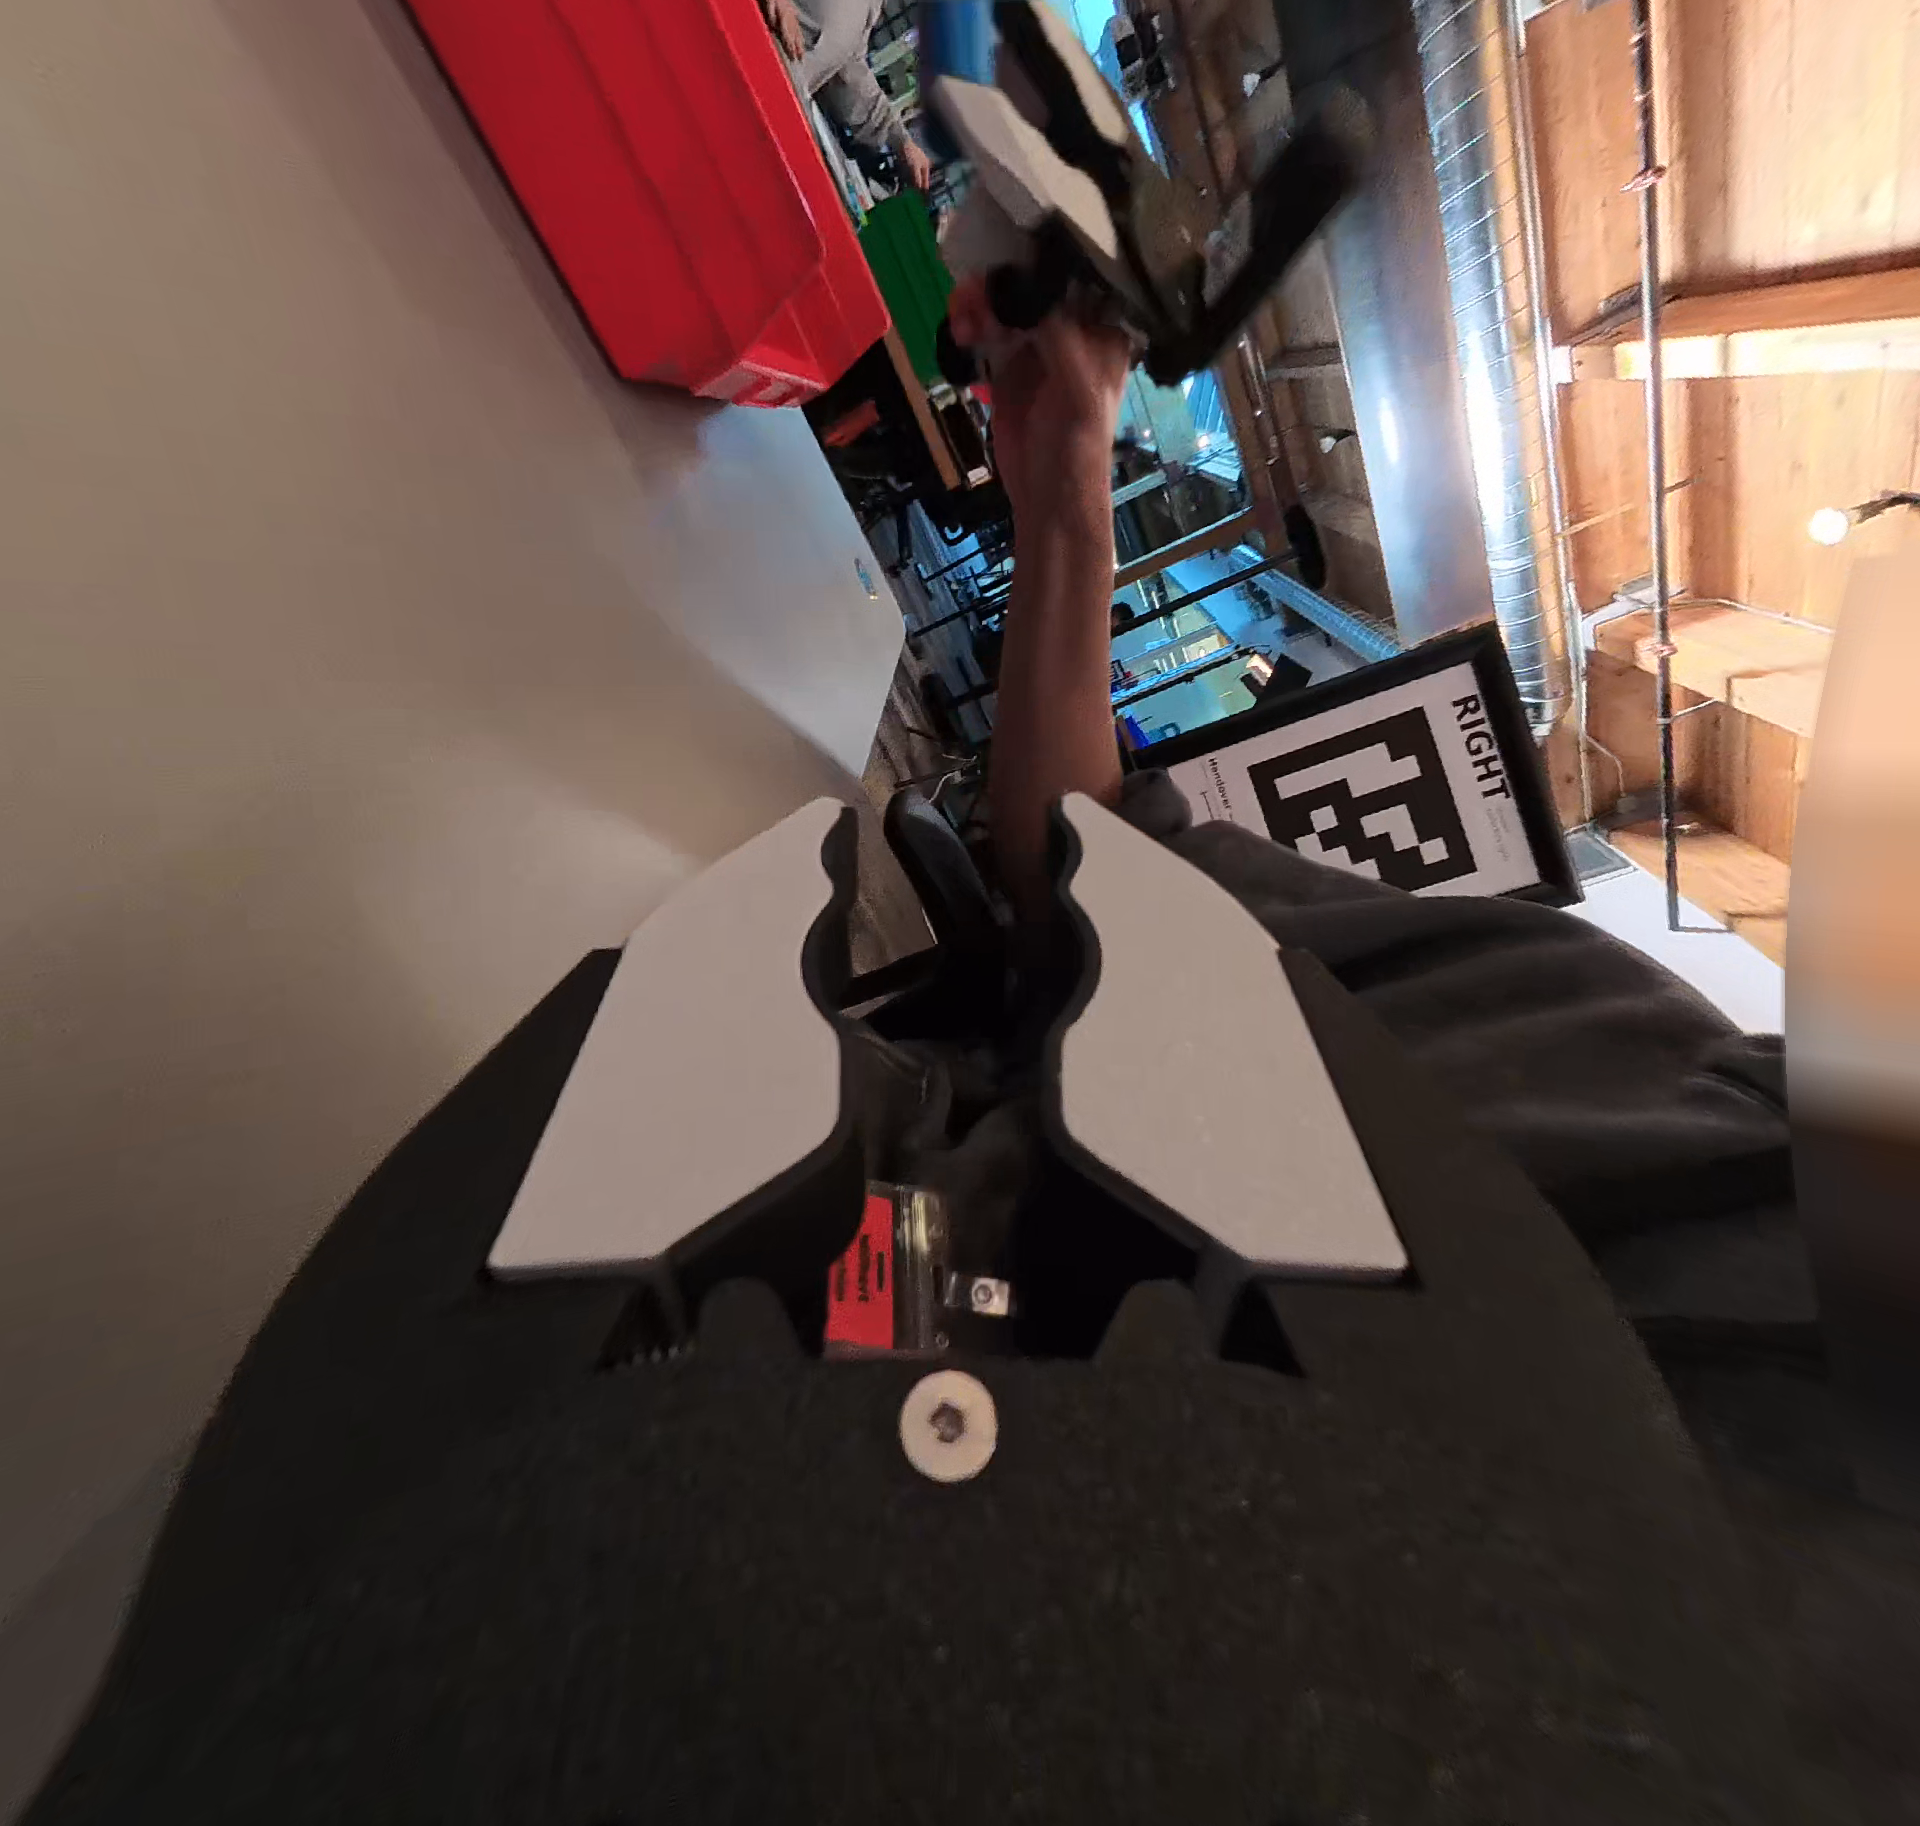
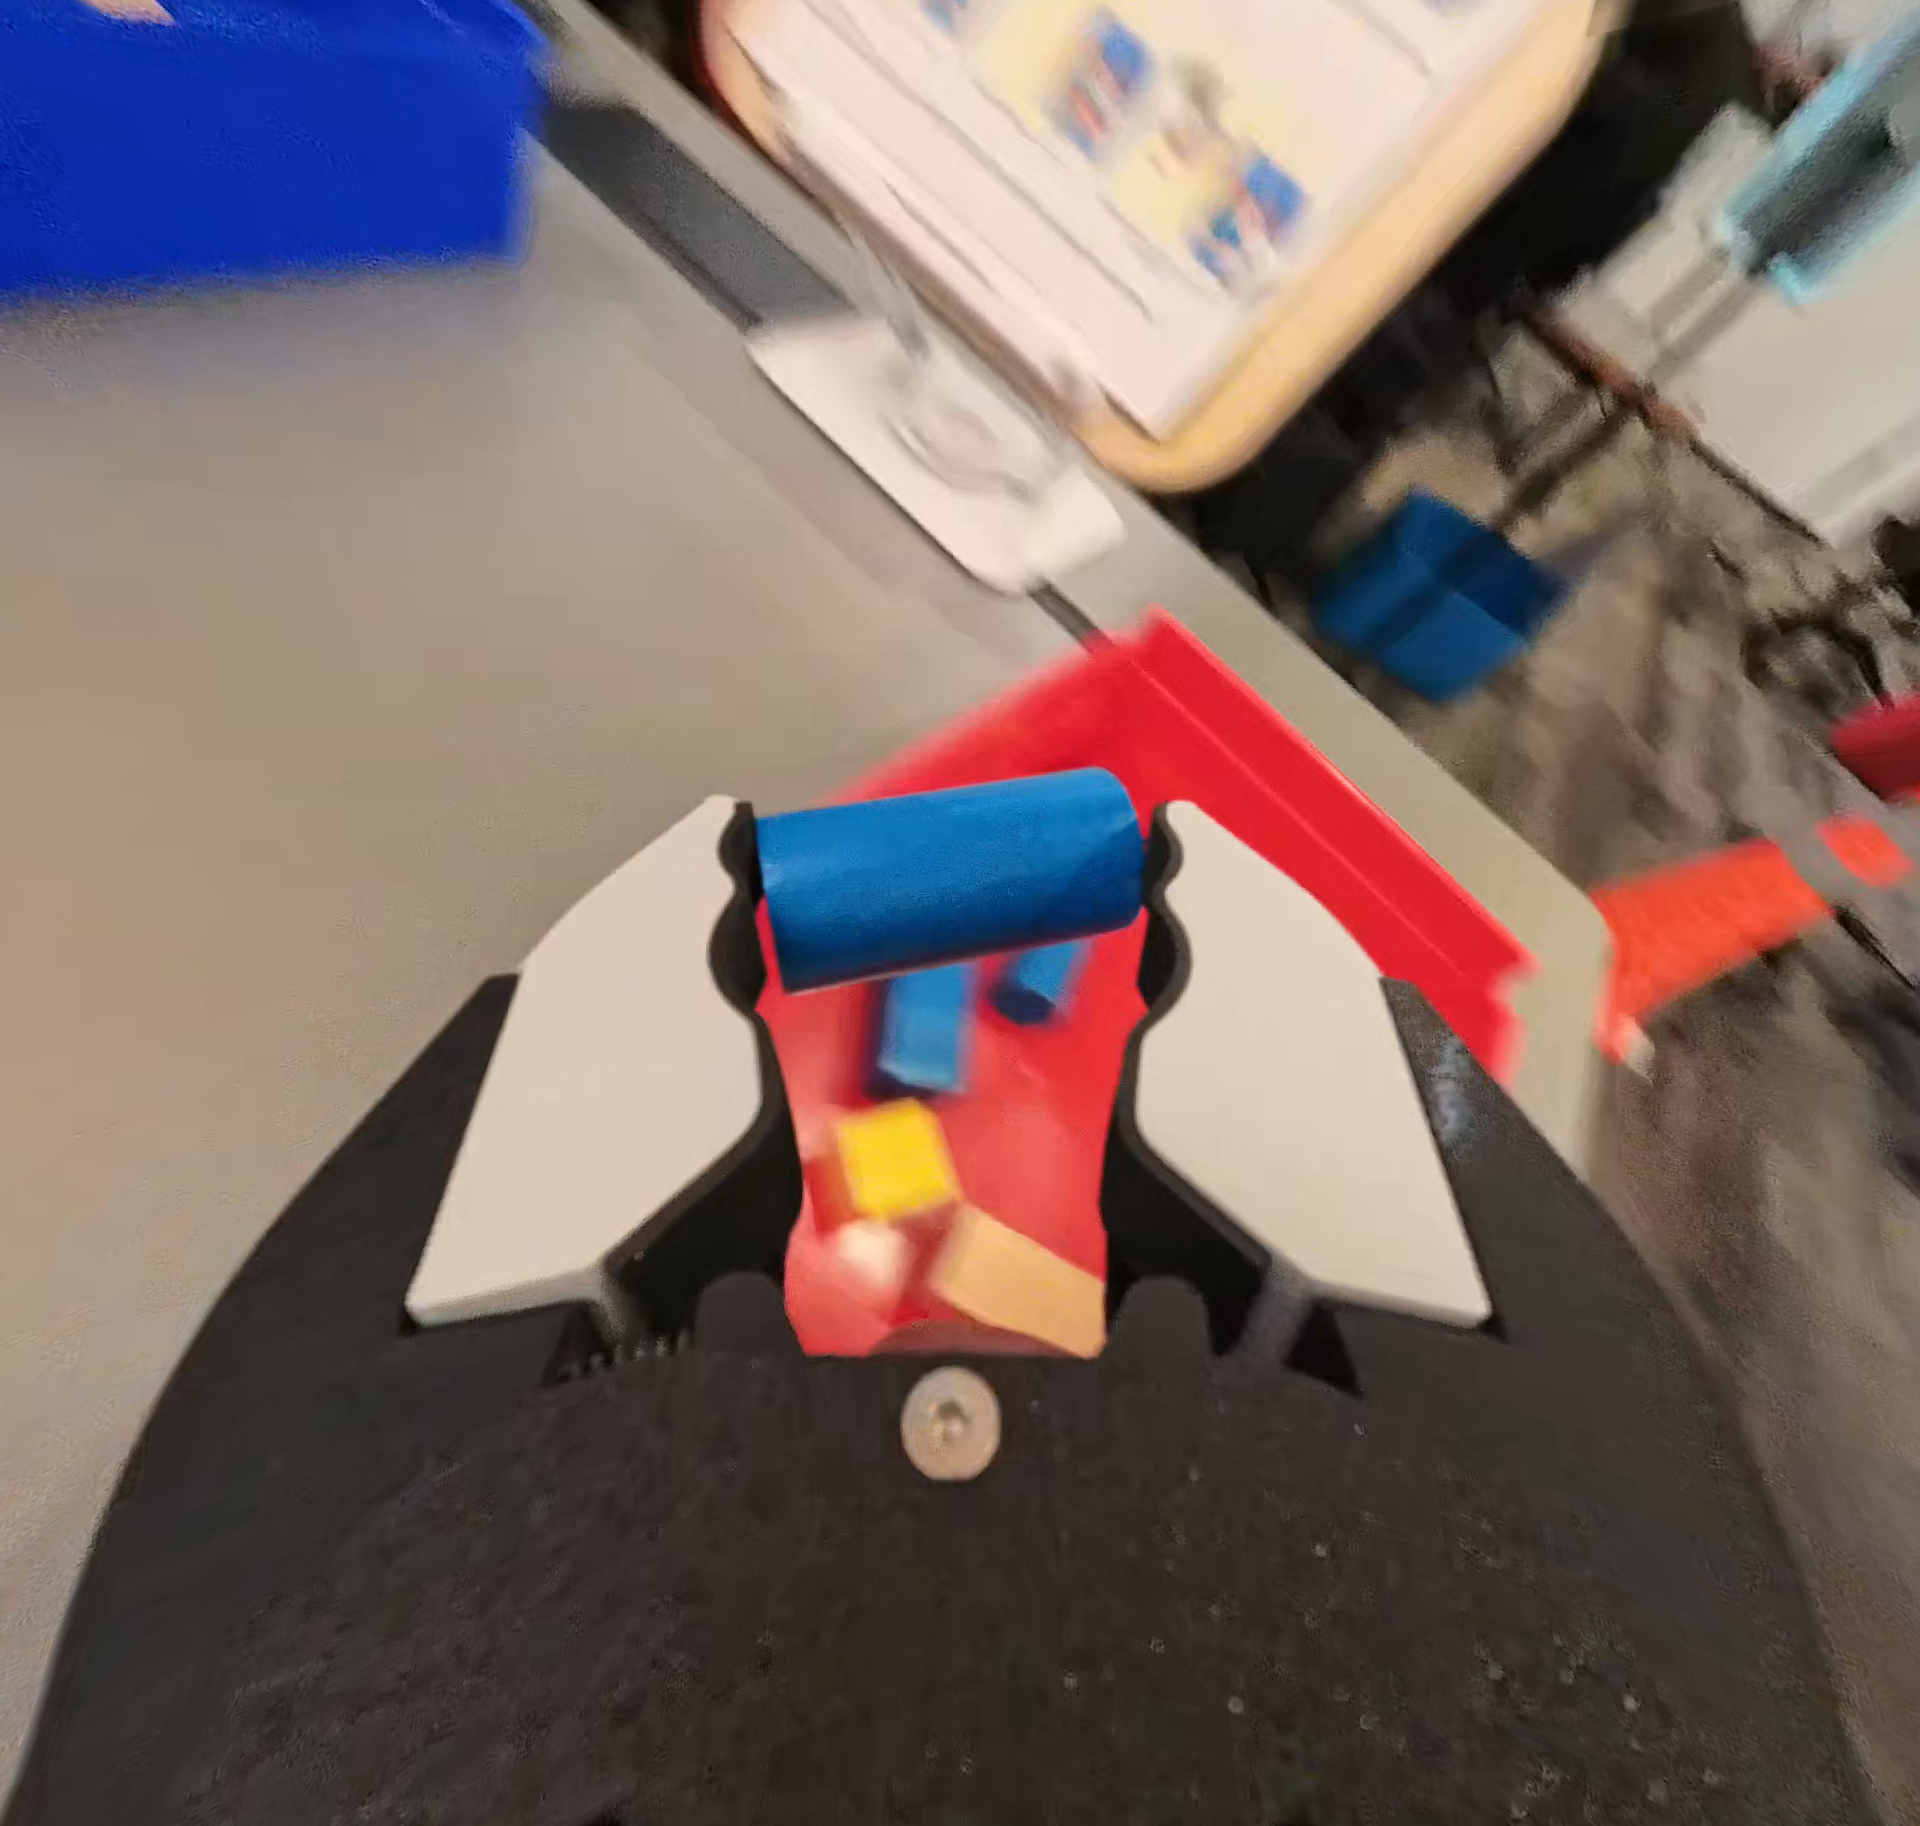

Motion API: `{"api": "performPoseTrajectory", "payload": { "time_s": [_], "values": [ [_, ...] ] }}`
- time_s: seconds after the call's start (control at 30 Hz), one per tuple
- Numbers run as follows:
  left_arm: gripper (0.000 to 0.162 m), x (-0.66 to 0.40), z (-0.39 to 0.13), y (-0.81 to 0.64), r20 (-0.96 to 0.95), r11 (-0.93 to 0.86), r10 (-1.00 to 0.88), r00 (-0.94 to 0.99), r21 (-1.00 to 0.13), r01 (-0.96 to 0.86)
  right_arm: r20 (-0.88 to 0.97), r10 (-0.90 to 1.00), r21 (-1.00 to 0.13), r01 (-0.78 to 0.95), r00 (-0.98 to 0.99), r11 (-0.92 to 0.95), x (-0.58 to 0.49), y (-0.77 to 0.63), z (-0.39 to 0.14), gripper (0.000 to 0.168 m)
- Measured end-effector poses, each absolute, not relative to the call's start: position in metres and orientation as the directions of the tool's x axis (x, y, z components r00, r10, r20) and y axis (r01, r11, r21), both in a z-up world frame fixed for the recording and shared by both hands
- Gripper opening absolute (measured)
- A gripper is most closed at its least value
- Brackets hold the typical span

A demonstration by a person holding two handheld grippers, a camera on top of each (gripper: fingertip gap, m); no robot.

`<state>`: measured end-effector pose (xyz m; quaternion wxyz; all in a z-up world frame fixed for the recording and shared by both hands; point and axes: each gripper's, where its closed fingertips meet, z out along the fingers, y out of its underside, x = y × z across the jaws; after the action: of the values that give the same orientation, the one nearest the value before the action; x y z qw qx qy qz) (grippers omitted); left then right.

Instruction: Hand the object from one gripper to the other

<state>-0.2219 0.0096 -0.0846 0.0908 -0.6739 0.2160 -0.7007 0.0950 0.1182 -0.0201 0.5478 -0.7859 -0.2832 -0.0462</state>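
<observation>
The right gripper [image 2: 948, 877] is clamped endwise on a blue cylinder [image 2: 948, 877] above the red bin [image 2: 1299, 800], ready for transfer, while the left gripper [image 1: 958, 867] waits apart, holding nothing.

A pale grey worktop [image 2: 312, 581] fills the near ground in both views. Beyond its edge lie a dark, cluttered floor [image 2: 1662, 789] and a wood-rimmed board [image 2: 1299, 342]. Plywood walls [image 1: 1766, 114], a ribbed silver duct [image 1: 1475, 322] and a glowing bulb [image 1: 1827, 526] stand behind.
</observation>
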Motion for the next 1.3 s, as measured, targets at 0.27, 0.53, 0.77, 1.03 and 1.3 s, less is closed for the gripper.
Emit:
{"api": "performPoseTrajectory", "payload": {
  "time_s": [0.27, 0.53, 0.77, 1.03, 1.3],
  "values": [
    [0.033, -0.217, -0.085, 0.000, 0.876, -0.852, -0.481, -0.044, -0.479, -0.213, 0.201, 0.357, -0.344, 0.407, 0.912, -0.846, 0.210, 0.157, -0.143, 0.071],
    [0.033, -0.215, -0.094, -0.004, 0.856, -0.829, -0.518, -0.004, -0.503, -0.247, 0.190, 0.201, -0.045, 0.213, 0.961, -0.976, 0.222, 0.150, -0.191, 0.070],
    [0.040, -0.231, -0.120, 0.016, 0.700, -0.724, -0.685, 0.202, -0.624, -0.293, 0.263, 0.139, -0.189, 0.192, 0.955, -0.963, 0.212, 0.151, -0.163, 0.087],
    [0.046, -0.307, -0.110, 0.084, 0.295, -0.514, -0.804, 0.517, -0.781, -0.354, -0.096, 0.383, -0.877, 0.104, 0.919, -0.470, 0.000, 0.062, -0.078, 0.067],
    [0.051, -0.370, -0.114, 0.175, 0.227, -0.827, -0.500, 0.836, -0.412, -0.382, -0.131, 0.589, -0.847, 0.219, 0.797, -0.484, -0.101, -0.006, -0.148, 0.069]
  ]
}}
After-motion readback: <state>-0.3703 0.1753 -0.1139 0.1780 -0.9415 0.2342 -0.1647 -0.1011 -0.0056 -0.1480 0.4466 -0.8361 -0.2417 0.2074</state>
